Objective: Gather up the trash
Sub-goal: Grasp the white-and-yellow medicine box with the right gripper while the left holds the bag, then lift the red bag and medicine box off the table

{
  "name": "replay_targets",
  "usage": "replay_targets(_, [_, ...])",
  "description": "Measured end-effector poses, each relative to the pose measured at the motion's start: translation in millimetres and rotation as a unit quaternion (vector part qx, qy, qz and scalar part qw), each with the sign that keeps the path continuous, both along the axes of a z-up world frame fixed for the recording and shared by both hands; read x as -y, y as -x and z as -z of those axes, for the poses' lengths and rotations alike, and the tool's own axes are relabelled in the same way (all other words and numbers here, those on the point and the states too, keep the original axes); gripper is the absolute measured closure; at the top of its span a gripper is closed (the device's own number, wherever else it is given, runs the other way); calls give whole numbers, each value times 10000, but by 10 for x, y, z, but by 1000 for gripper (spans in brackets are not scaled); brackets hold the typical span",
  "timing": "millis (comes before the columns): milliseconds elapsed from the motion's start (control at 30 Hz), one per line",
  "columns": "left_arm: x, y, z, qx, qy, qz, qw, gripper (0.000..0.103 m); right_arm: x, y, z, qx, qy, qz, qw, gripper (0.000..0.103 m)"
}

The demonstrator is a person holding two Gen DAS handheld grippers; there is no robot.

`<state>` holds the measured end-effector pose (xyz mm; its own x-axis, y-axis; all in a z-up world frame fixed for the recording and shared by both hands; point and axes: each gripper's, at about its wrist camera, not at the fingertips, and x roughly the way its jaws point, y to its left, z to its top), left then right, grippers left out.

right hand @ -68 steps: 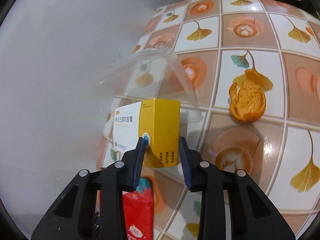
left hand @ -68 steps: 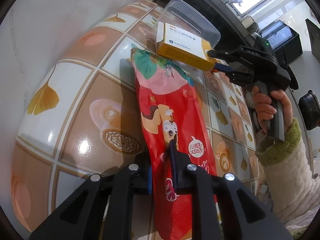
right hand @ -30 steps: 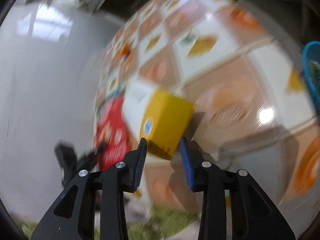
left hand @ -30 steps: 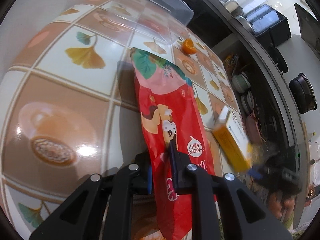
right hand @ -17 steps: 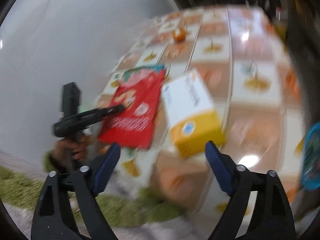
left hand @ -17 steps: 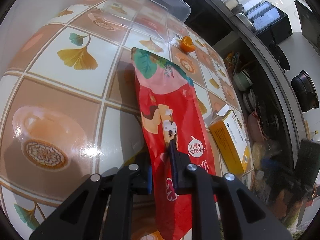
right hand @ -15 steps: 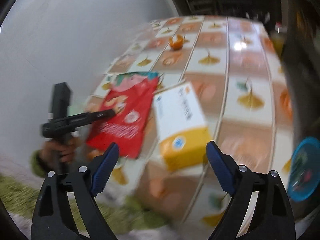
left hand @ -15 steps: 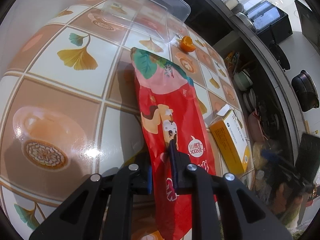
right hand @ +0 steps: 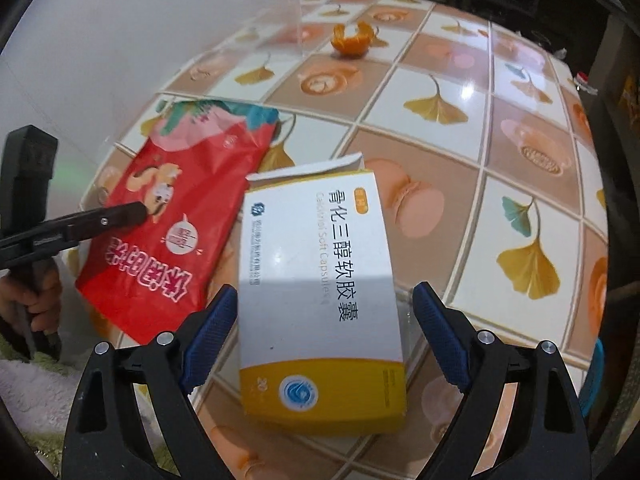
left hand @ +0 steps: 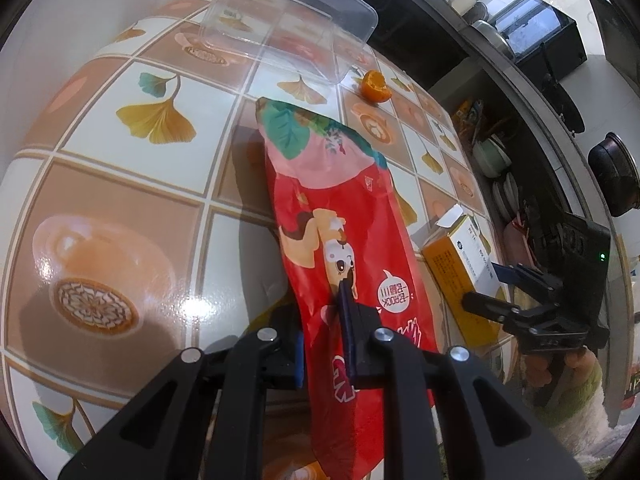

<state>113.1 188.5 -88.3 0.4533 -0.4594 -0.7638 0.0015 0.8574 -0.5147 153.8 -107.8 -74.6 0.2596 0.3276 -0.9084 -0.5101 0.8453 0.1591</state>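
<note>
My left gripper (left hand: 324, 344) is shut on a red snack bag (left hand: 340, 220) and holds it just above the tiled table (left hand: 120, 200). The bag also shows in the right wrist view (right hand: 176, 204), with the left gripper's finger on it. A white and yellow medicine box (right hand: 320, 292) lies flat on the table between the wide-open jaws of my right gripper (right hand: 324, 336), not gripped. In the left wrist view the box (left hand: 460, 268) lies right of the bag, with the right gripper (left hand: 496, 292) at its near end.
A clear plastic container (left hand: 288, 28) stands at the table's far end, with an orange peel (right hand: 354, 42) beside it. A white wall runs along the left. Shelves with dishes (left hand: 496, 168) lie beyond the table's right edge. A blue rim (right hand: 596, 380) shows at the right.
My right gripper carried the medicine box from the clear container to the near table, set it down beside the bag and opened. My left gripper kept hold of the red bag.
</note>
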Motion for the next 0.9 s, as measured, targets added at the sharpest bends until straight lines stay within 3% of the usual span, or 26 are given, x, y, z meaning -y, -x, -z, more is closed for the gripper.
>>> replay_targets(300, [139,21,-143,349,-645,187,9971,90,-54,59,5,209,185,75,9996,18])
replay_targets(467, [221,39,-220,550,-937,308,9936,92,-93,94,-1,300,250,178,9991,26])
replay_targets(633, [261,54,-286,666,-989,372,9922,94,-65,119,-12,338,212,314,9987,34])
replay_targets(900, [303,91,-361,789,-1053,413,9904,96,-46,160,-24,373,100,408,9984,35])
